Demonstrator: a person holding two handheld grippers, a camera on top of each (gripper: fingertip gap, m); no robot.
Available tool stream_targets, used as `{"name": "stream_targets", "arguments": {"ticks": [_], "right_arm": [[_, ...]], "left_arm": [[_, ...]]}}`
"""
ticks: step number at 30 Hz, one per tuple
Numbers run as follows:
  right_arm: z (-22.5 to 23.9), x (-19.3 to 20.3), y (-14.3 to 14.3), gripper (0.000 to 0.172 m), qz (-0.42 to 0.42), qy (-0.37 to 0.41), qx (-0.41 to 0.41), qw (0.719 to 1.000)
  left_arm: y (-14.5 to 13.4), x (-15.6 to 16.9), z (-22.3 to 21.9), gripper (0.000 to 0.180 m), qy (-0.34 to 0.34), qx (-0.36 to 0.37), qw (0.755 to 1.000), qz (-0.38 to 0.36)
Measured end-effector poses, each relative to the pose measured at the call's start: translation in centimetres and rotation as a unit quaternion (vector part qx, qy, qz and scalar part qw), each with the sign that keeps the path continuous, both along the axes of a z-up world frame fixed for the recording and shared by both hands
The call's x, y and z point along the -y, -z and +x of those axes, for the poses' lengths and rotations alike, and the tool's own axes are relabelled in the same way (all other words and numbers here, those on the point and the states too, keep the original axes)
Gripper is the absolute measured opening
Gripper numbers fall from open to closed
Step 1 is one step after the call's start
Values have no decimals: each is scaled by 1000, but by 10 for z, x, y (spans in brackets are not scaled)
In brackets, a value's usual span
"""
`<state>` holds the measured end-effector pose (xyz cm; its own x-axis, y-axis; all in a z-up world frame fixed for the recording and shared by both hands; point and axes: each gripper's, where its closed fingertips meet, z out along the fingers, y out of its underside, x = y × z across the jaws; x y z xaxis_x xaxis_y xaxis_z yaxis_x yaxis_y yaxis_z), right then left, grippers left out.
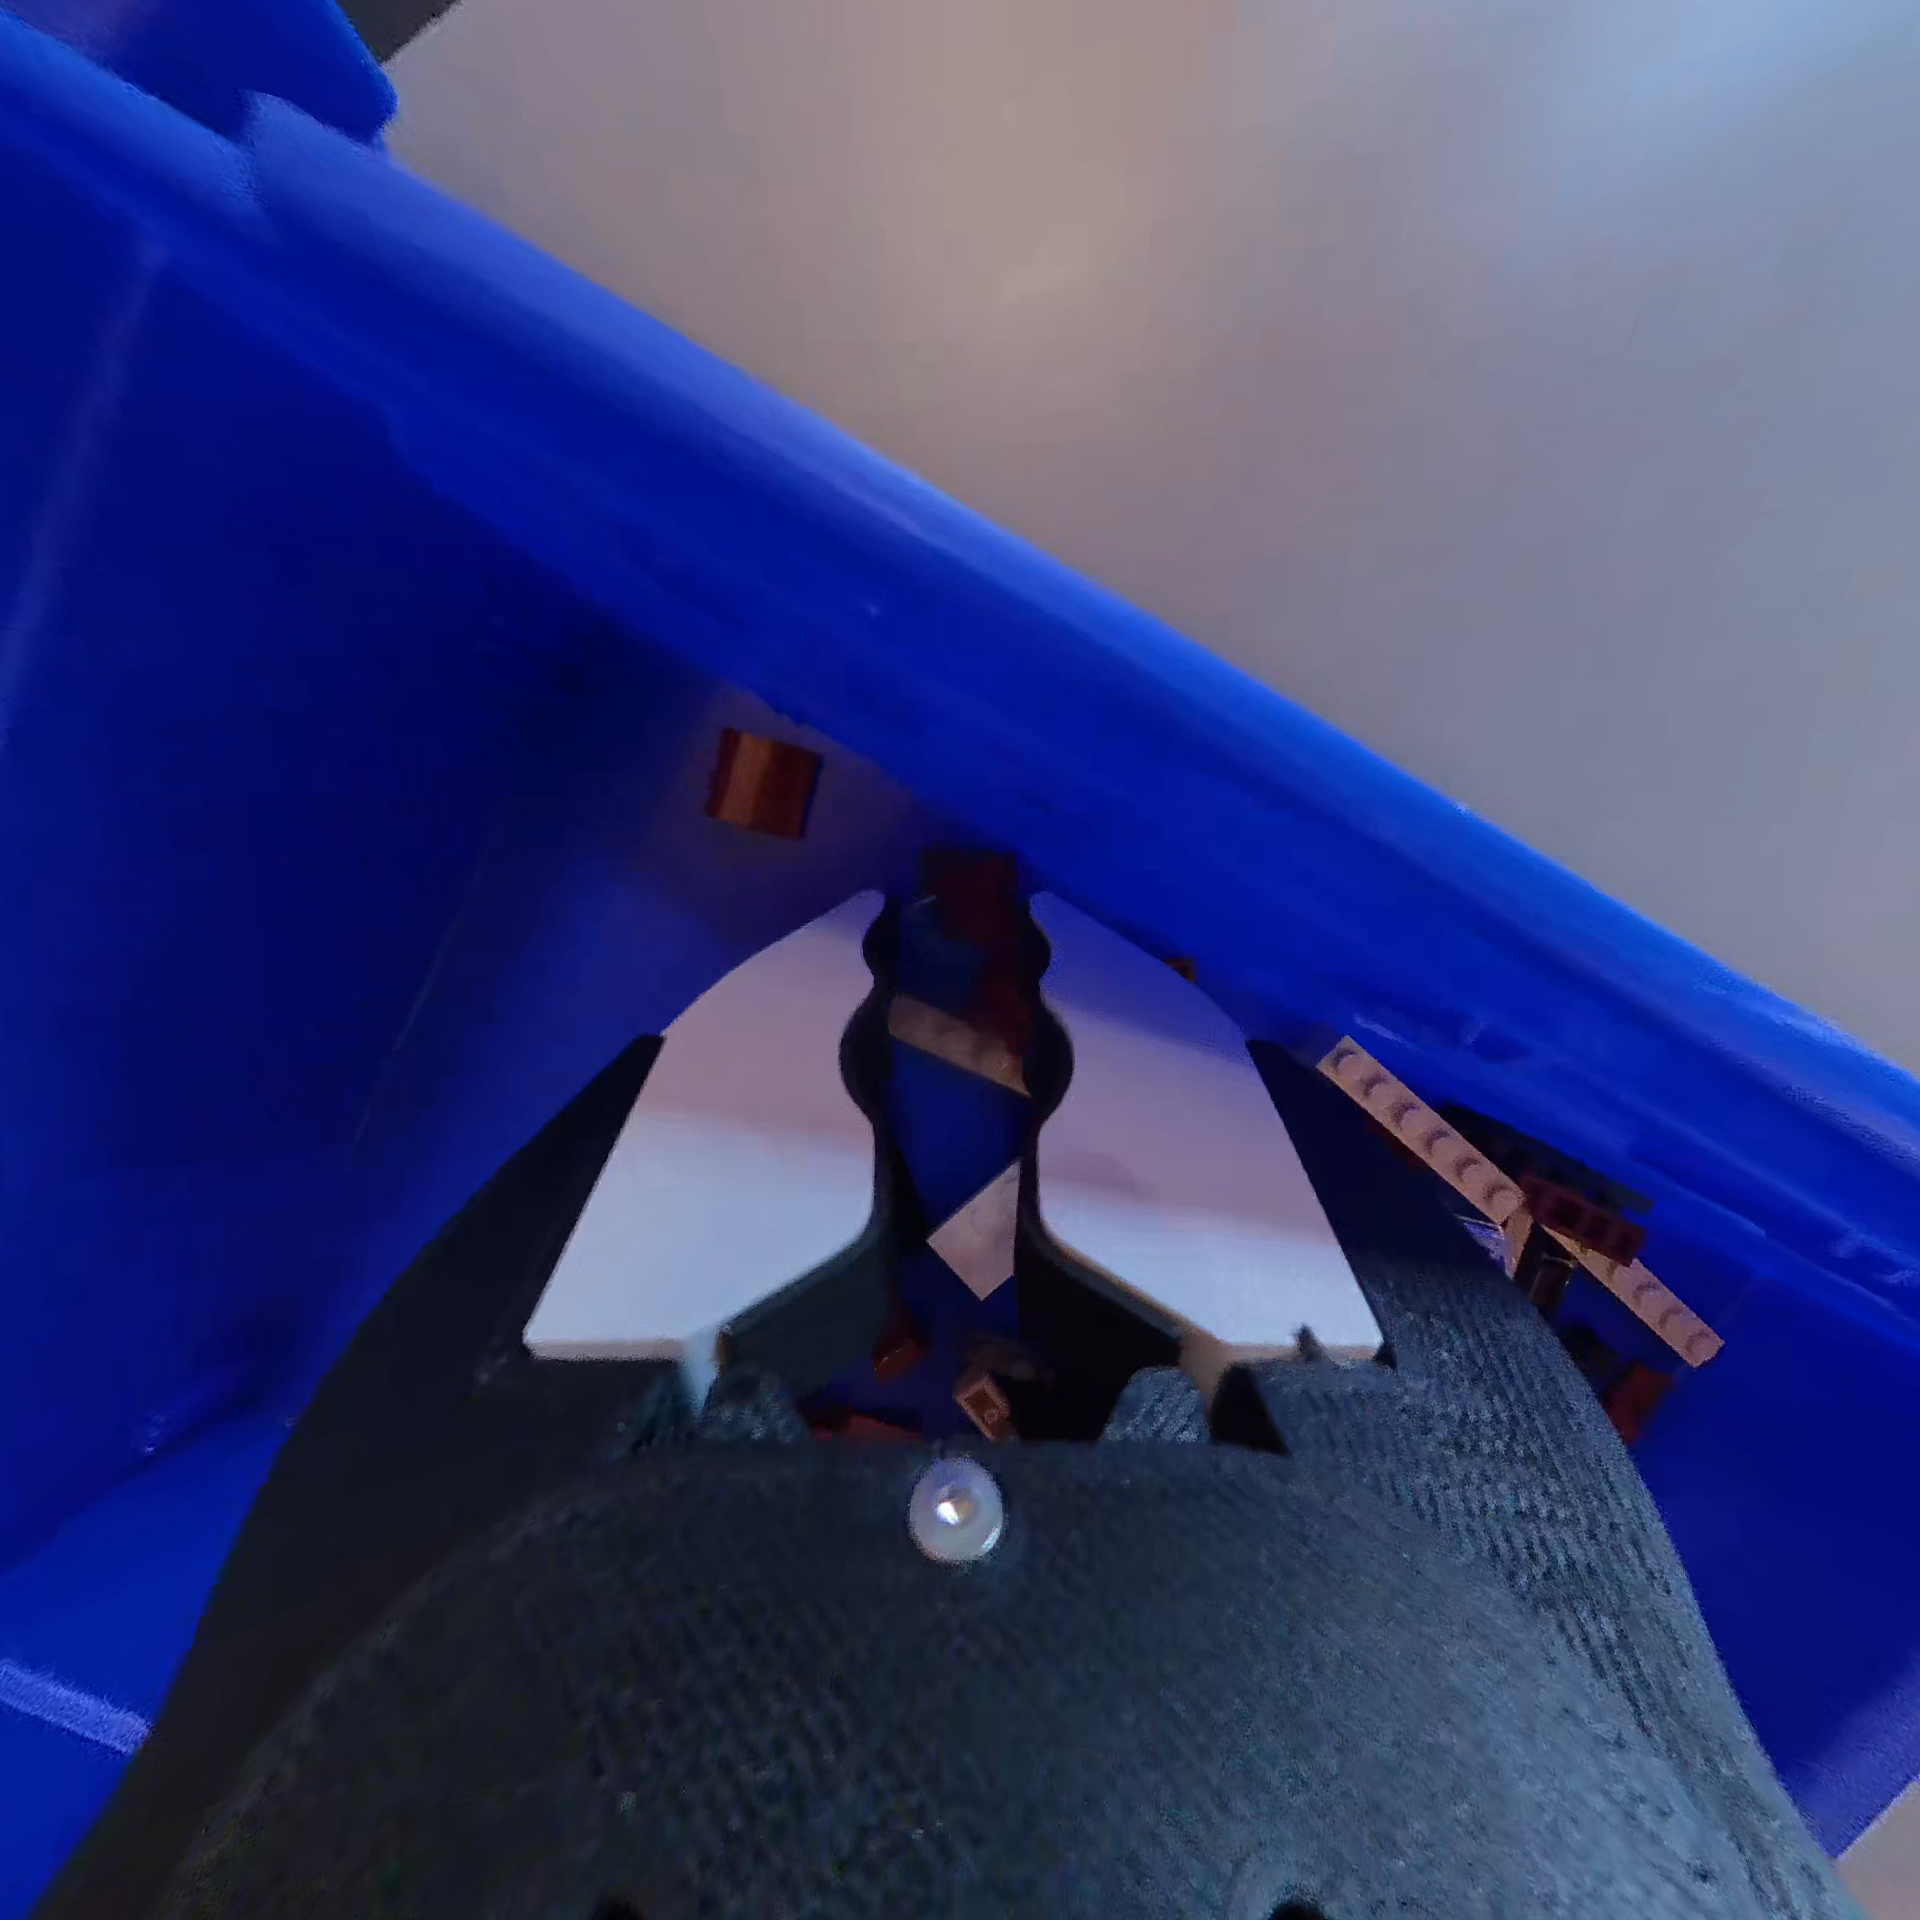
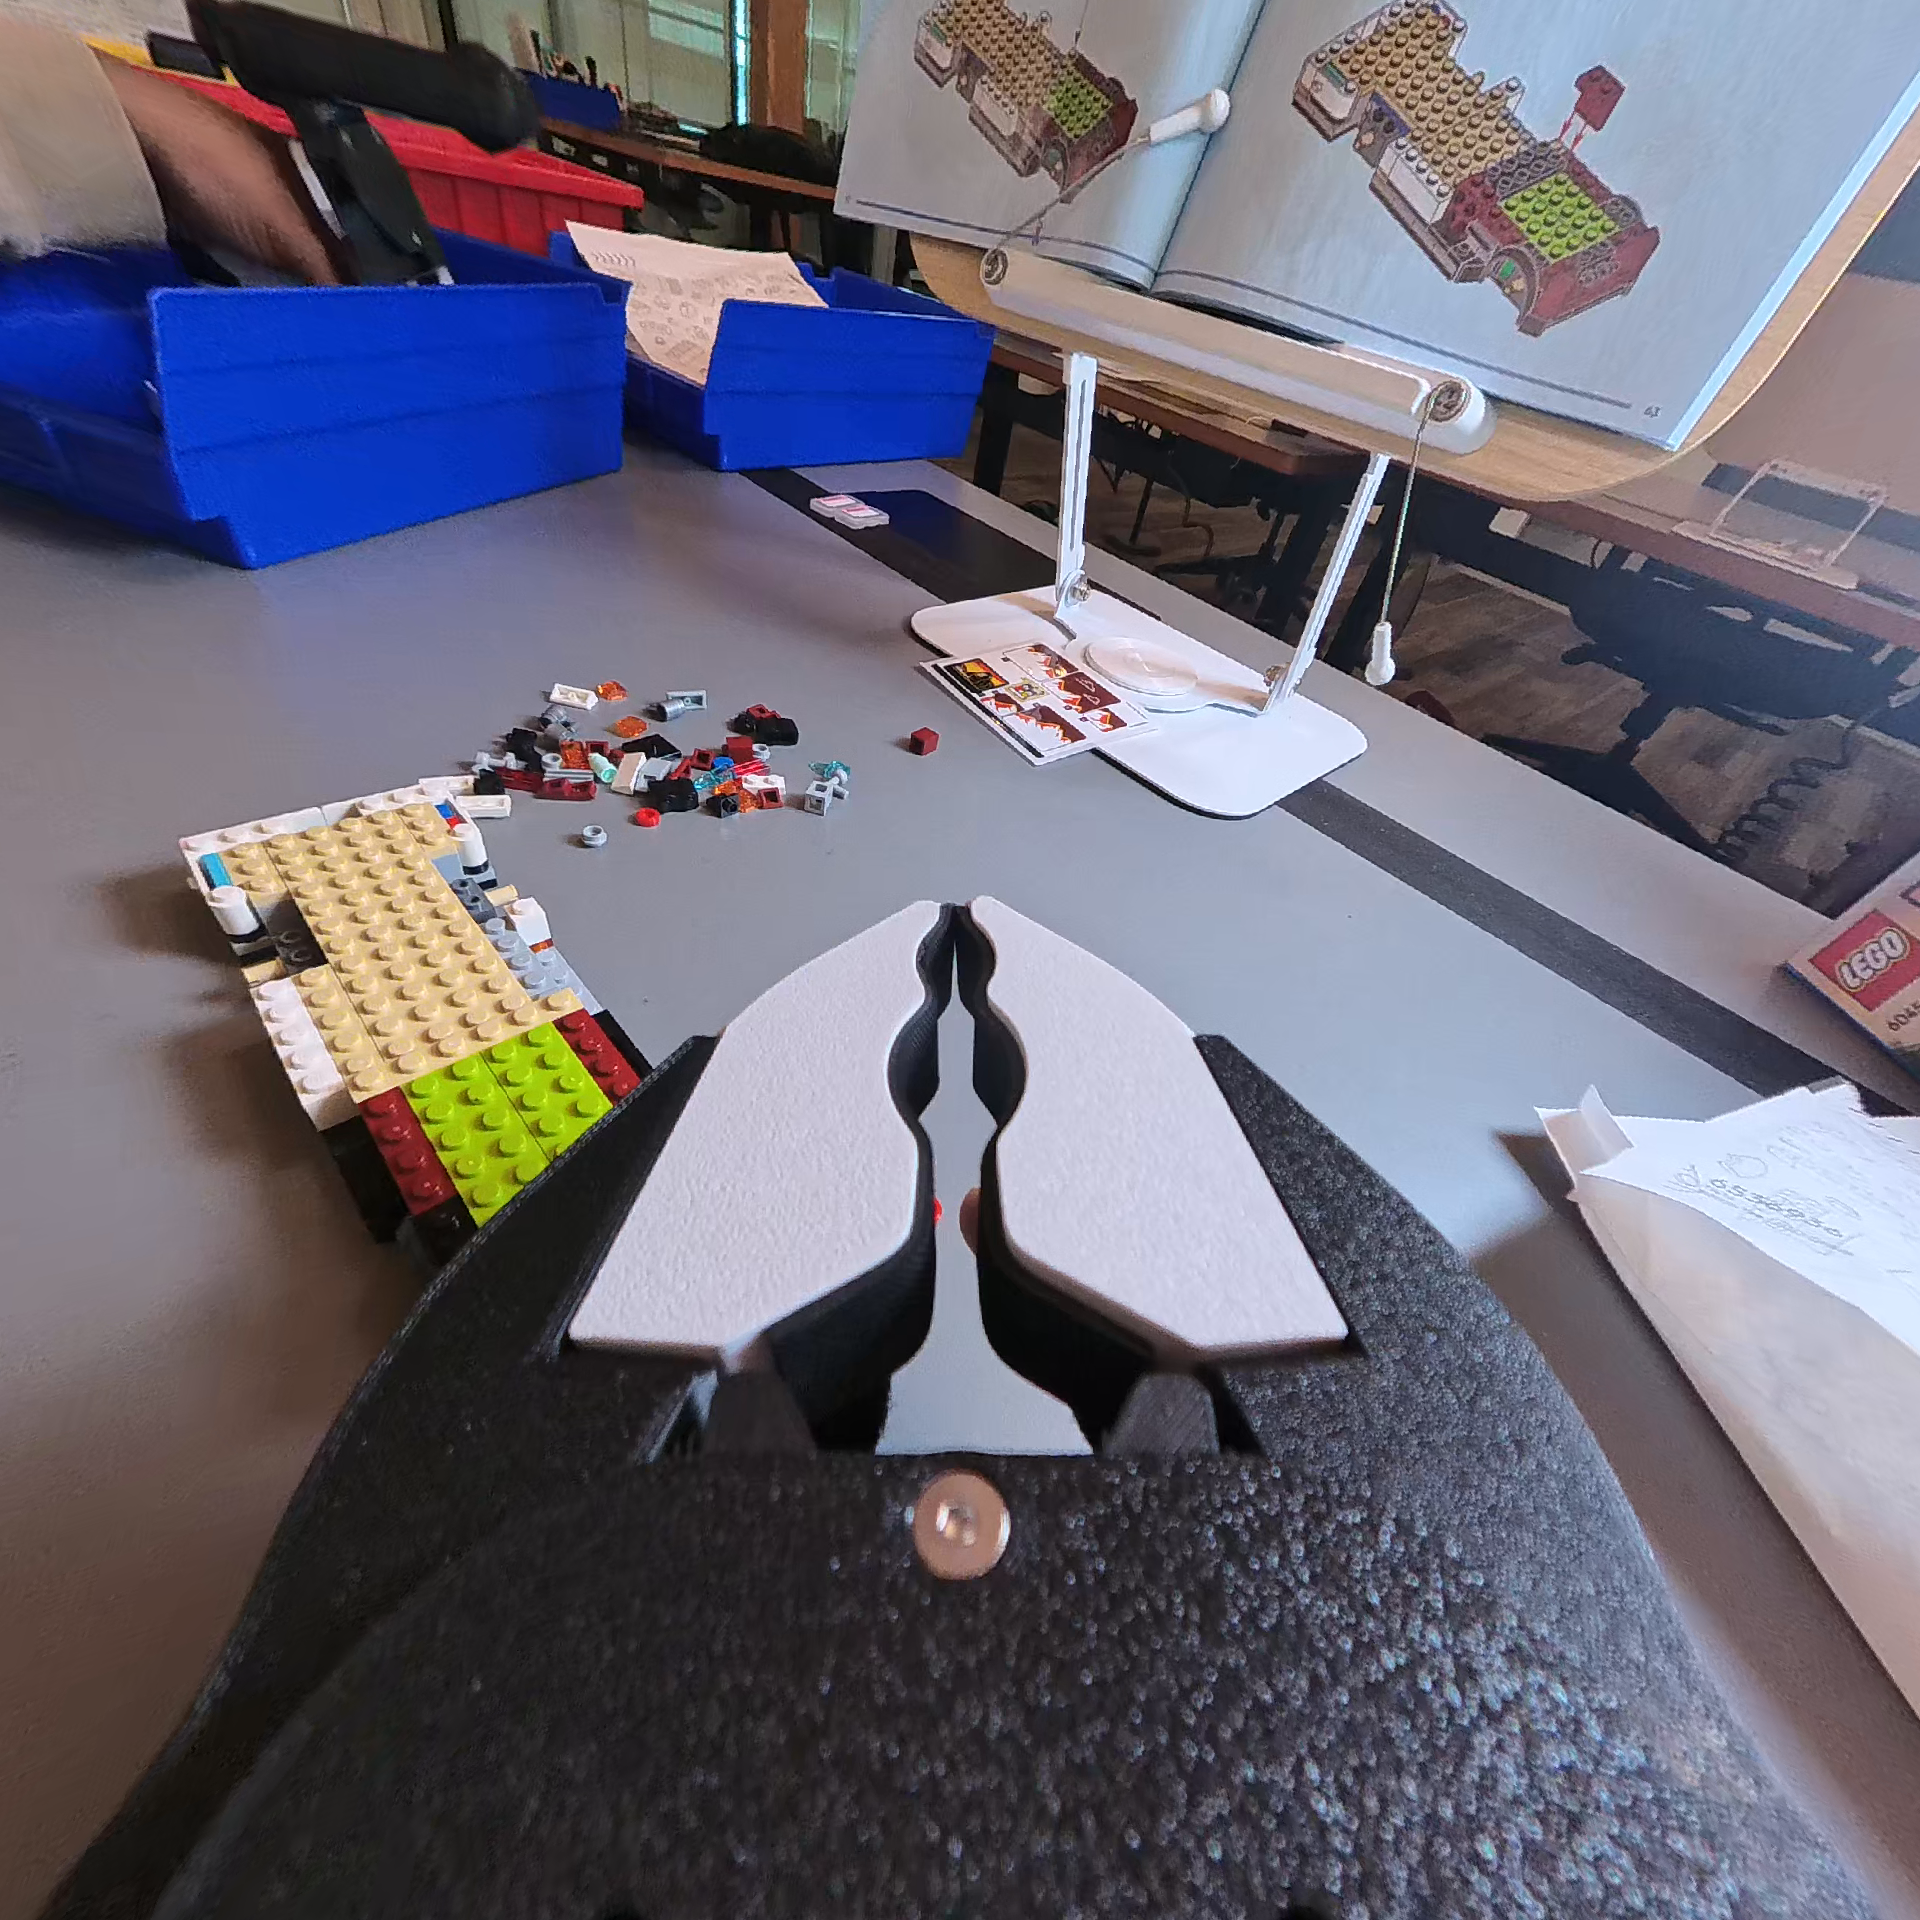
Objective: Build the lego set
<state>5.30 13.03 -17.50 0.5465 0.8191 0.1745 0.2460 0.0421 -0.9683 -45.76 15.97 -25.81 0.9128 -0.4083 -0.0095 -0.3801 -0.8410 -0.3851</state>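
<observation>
My left gripper (image 1: 961, 904) reaches down inside a blue bin (image 1: 520, 520). Its jaws stand apart around a dark red brick (image 1: 971, 878) at the fingertips, and a sliver of the blue floor shows between the brick and the left pad. An orange-brown piece (image 1: 762, 781) lies just left of it, and a long tan plate (image 1: 1423, 1132) lies to the right. In the right wrist view, my right gripper (image 2: 958, 909) is shut and empty, hovering over the grey table (image 2: 1143, 935) right of a tan, lime and dark red brick build (image 2: 395, 966).
Loose small pieces (image 2: 665, 758) and one dark red cube (image 2: 923, 740) lie beyond the build. A sticker sheet (image 2: 1039, 701) rests by a white stand (image 2: 1247, 748) holding an open instruction book (image 2: 1455, 208). Blue bins (image 2: 364, 395) stand at the back left. A paper bag (image 2: 1766, 1299) lies right. Spacing between my two grippers at the tips: around 50 cm. The long tan plate (image 1: 1423, 1132) is about 8 cm from my left fingertips.
</observation>
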Motion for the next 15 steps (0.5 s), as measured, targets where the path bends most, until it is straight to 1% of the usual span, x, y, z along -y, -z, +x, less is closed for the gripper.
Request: {"name": "stream_targets", "arguments": {"ticks": [3, 7, 13, 14, 15], "right_arm": [[0, 0, 0, 0, -1, -2, -2, 1000], [-1, 2, 0, 0, -1, -8, -2, 1000], [-2, 5, -2, 0, 2, -12, -3, 1000], [-2, 5, -2, 0, 2, -12, -3, 1000], [-2, 5, -3, 0, 3, -13, -3, 1000]], "left_arm": [[-16, -2, -3, 11, -14, 22, 999, 28], [-30, 3, -10, 10, -31, 43, 997, 48], [-29, 12, -19, 10, -46, 37, 997, 44], [-26, 13, -22, 12, -52, 27, 997, 40], [-24, 12, -29, 21, -61, 7, 997, 39]]}}
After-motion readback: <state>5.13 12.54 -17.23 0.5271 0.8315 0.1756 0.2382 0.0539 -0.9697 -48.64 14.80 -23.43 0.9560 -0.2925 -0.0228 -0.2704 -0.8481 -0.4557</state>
